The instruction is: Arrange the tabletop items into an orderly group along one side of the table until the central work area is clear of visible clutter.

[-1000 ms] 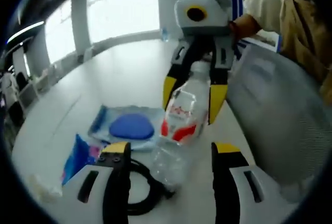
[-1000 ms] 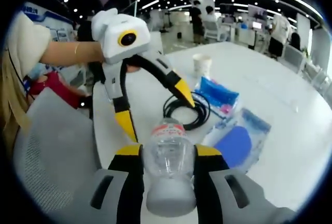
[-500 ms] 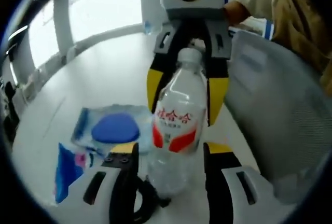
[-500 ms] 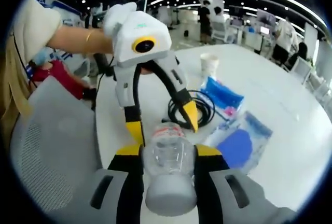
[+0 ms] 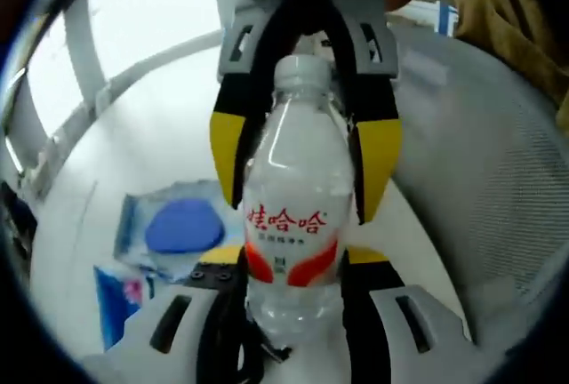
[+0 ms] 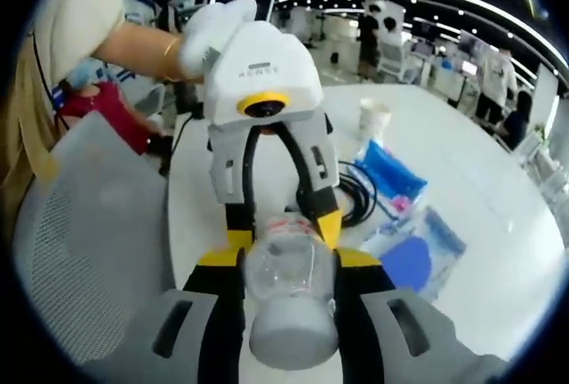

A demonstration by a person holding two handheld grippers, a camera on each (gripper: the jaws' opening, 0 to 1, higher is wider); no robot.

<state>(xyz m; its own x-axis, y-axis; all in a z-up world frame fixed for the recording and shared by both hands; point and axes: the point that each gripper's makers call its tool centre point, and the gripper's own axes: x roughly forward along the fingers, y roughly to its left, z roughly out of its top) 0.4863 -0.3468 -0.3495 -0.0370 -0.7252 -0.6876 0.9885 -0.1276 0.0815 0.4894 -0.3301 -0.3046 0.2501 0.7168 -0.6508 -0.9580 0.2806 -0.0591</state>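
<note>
The clear, light, slippery plastic water bottle (image 5: 292,224) was clamped at its neck between the right gripper (image 6: 289,264) fingers, while the left gripper (image 5: 293,264) fingers stood narrow around its lower body, seemingly the firmer place to hold.

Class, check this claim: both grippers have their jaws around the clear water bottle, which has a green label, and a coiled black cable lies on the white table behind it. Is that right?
Not quite. The water bottle has a red and white label, not a green one; the left gripper view shows it plainly. The rest holds: the right gripper grips the bottle near its cap, the left gripper has its jaws around its lower part, and the coiled black cable lies on the white table.
</note>
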